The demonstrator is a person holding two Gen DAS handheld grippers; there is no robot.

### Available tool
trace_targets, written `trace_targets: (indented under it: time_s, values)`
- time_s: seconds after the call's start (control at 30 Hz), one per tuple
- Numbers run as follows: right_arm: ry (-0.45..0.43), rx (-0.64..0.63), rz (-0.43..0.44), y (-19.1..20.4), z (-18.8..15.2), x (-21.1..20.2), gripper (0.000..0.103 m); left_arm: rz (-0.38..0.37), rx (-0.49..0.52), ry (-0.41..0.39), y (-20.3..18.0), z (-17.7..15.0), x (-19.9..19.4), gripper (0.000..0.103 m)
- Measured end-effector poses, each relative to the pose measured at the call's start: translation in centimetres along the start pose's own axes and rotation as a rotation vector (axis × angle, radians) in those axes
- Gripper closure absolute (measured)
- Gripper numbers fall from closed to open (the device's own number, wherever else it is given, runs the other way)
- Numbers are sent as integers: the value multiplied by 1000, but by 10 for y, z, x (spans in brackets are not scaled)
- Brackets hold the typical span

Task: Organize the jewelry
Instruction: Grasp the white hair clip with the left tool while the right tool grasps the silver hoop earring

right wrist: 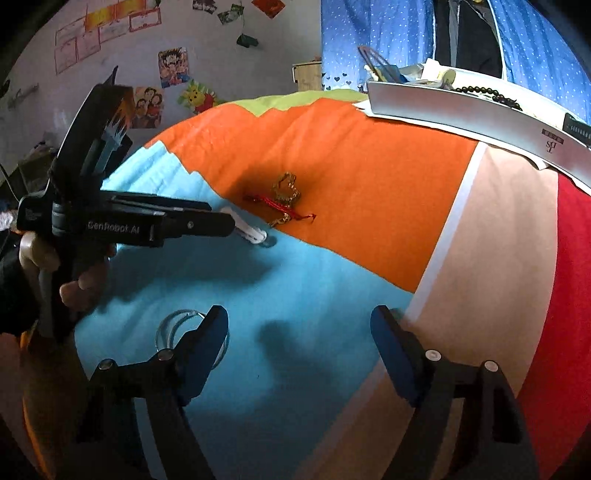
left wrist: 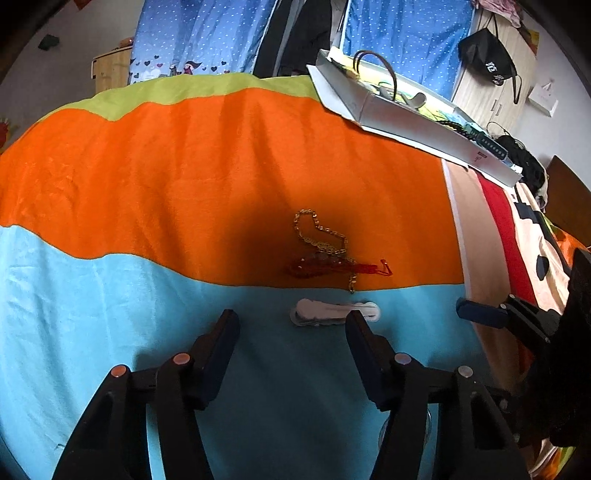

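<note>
Left claw (left wrist: 291,319) over striped blanket (left wrist: 184,155)

Under me spreads a blanket (left wrist: 221,155) banded in blue, orange and green. Beyond the blanket's far edge hang blue dotted curtains (left wrist: 207,33), with dark clothing (left wrist: 295,33) between them. Left of the curtains I see a small wooden cabinet (left wrist: 110,70). Right of the blanket lies a bedcover (right wrist: 498,240) in tan and red. Posters (right wrist: 173,66) dot the wall left of the blanket, and a black bag (left wrist: 485,55) hangs on a wooden wardrobe (left wrist: 491,88).
</note>
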State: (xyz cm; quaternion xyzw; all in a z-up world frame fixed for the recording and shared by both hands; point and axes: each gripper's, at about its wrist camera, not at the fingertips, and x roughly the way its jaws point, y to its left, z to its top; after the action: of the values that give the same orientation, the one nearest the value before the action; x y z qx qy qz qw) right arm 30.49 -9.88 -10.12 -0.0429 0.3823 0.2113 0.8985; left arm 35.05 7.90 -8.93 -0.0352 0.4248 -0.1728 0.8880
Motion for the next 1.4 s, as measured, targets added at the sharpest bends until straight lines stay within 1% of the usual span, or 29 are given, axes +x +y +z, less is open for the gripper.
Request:
trace_targets:
  time_s: [0.2, 0.37, 0.43, 0.5, 0.63, 0.7, 0.73, 0.77, 0.93, 0.97, 1.0, 1.03, 1.13, 1.23, 1.3, 1.33, 1.4]
  values:
    - [33, -52, -40, 12, 0, 6, 28, 15, -17, -6, -1, 2, 2, 45]
    - [50, -85, -52, 19, 0, 6, 27, 22, -35, -5, 0, 6, 6, 45]
    - [59, -105, -63, 22, 0, 7, 27, 32, -33, -3, -1, 6, 8, 49]
    - [73, -137, -85, 28, -1, 10, 27, 40, -32, 2, -2, 7, 10, 59]
    - [87, -193, -128, 38, -3, 13, 27, 35, -34, 0, 0, 6, 9, 70]
    - [89, -230, -152, 43, -4, 14, 27, 21, -33, 6, -1, 5, 10, 82]
    - [92, -246, -164, 45, -4, 14, 27, 13, -31, 11, -1, 5, 10, 85]
    - [95, -255, -174, 47, -5, 14, 27, 8, -28, 18, -2, 3, 10, 88]
    - [83, -291, -260, 52, -2, 14, 27, -9, -28, 38, -4, -4, 8, 88]
    - [78, -290, -274, 51, -1, 13, 27, -20, -29, 49, -4, -6, 8, 91]
    - [73, -289, -280, 50, 0, 12, 27, -27, -27, 75, -5, -10, 10, 98]
    - [66, -287, -289, 49, 1, 11, 27, -26, -21, 89, -6, -13, 11, 99]
    - [55, -274, -288, 45, 3, 9, 28, -30, -4, 95, -9, -17, 9, 99]
    - [47, -272, -276, 43, 4, 6, 38, -43, -6, 107, -8, -14, 11, 99]
    - [47, -284, -256, 44, 4, 6, 48, -42, 0, 119, -9, -13, 13, 99]
    - [48, -290, -242, 45, 4, 6, 51, -36, 6, 124, -10, -12, 14, 99]
    - [44, -297, -209, 45, 1, 2, 62, -15, 23, 135, -14, -12, 16, 99]
